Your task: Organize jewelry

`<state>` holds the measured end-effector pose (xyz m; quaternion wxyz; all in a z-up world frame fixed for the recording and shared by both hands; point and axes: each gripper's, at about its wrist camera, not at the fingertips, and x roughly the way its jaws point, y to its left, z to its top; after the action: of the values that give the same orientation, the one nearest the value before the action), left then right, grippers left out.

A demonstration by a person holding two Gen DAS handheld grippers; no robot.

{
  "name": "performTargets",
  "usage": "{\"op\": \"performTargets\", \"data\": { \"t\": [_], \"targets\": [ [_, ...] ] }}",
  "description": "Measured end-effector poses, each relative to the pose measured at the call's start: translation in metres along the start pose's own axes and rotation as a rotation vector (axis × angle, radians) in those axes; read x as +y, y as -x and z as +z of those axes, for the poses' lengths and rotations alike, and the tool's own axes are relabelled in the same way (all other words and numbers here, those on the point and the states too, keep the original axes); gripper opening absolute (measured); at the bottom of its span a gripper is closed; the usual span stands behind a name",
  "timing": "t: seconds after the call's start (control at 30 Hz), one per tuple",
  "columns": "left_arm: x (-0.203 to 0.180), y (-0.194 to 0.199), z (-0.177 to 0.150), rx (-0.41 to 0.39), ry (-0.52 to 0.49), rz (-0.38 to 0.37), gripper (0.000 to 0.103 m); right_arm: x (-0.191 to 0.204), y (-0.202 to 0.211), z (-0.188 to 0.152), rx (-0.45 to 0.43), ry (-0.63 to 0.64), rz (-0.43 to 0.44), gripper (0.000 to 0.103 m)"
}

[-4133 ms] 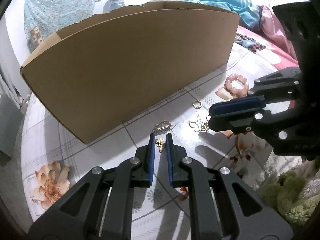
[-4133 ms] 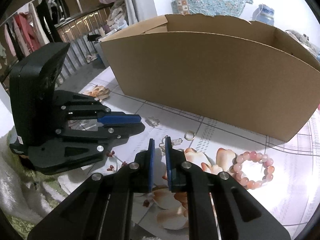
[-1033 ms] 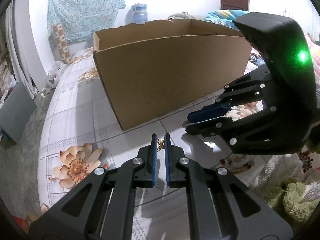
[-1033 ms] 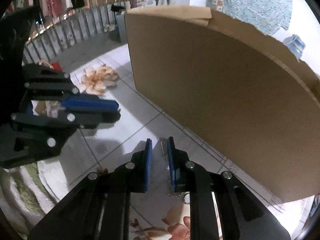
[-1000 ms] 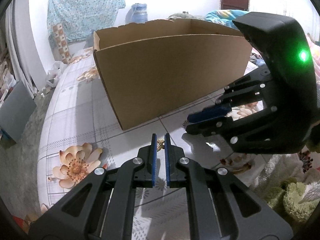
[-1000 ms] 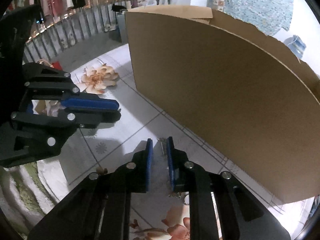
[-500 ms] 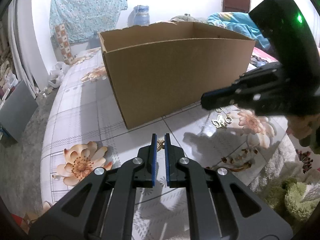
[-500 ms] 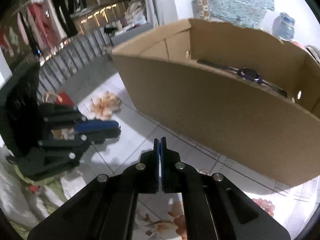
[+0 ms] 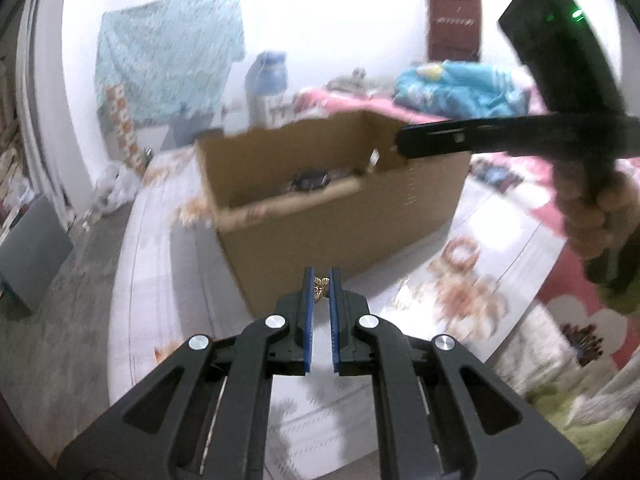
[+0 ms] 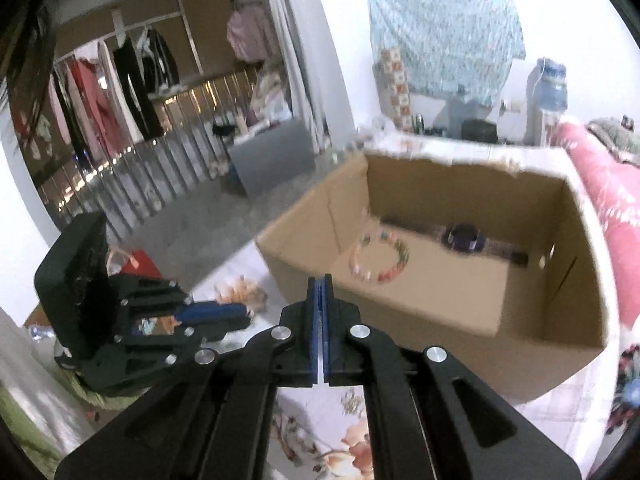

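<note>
My left gripper point(image 9: 320, 280) is shut on a small gold butterfly charm point(image 9: 321, 283) and holds it raised in front of the cardboard box point(image 9: 340, 232). My right gripper point(image 10: 320, 284) is shut with its pads pressed together near the box's near rim point(image 10: 400, 312); what it pinches is hidden. It also shows in the left wrist view point(image 9: 404, 146), level with the box's top edge. Inside the box lie a multicoloured bead bracelet point(image 10: 380, 260) and a dark watch point(image 10: 464, 238). The left gripper shows in the right wrist view point(image 10: 240, 312).
A pink bead bracelet point(image 9: 460, 252) lies on the floral tablecloth point(image 9: 460, 292) right of the box. A pink bedspread point(image 10: 600, 184) lies behind the box. A grey panel point(image 10: 272, 160) and a railing stand off the table's left side.
Both grippers have risen from the table. The right one closed on something from the table and moved up to the box rim. The left keeps the butterfly charm and now looks into the box.
</note>
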<state>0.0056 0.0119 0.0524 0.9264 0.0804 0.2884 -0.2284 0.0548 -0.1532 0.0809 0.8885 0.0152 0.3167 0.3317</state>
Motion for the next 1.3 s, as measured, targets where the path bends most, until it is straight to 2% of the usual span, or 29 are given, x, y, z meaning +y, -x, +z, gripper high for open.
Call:
{"op": "performTargets", "data": {
  "t": [0.13,0.27,0.4,0.5,0.63,0.87,0.93,1.0,1.17,1.3],
  "targets": [
    [0.0,0.006,0.037,-0.061,-0.011,-0.06,0.006,-0.014,0.016,0.03,-0.072,-0.012,0.011,0.002],
    [0.003,-0.011,0.072,-0.07,-0.01,-0.098,0.006,-0.038,0.014,0.05,-0.08,-0.042,0.017,0.002],
    [0.012,-0.055,0.103,0.008,0.03,-0.121,0.006,-0.069,-0.004,0.062,-0.029,-0.085,0.004,0.002],
    [0.021,-0.095,0.117,0.107,0.08,-0.135,0.006,-0.089,-0.021,0.067,0.021,-0.113,-0.013,0.002],
    [0.037,-0.144,0.123,0.227,0.174,-0.186,0.006,-0.116,-0.054,0.068,0.104,-0.16,-0.018,0.002],
    [0.042,-0.184,0.125,0.3,0.234,-0.17,0.008,-0.14,-0.091,0.064,0.194,-0.189,-0.071,0.004],
    [0.043,-0.184,0.126,0.296,0.249,-0.173,0.01,-0.144,-0.092,0.062,0.187,-0.195,-0.08,0.011],
    [0.044,-0.184,0.127,0.287,0.256,-0.169,0.01,-0.147,-0.088,0.061,0.169,-0.204,-0.085,0.023],
    [0.049,-0.177,0.13,0.265,0.274,-0.156,0.011,-0.149,-0.076,0.061,0.134,-0.206,-0.109,0.027],
    [0.051,-0.166,0.131,0.24,0.283,-0.144,0.02,-0.146,-0.059,0.059,0.101,-0.211,-0.123,0.032]
  ]
}}
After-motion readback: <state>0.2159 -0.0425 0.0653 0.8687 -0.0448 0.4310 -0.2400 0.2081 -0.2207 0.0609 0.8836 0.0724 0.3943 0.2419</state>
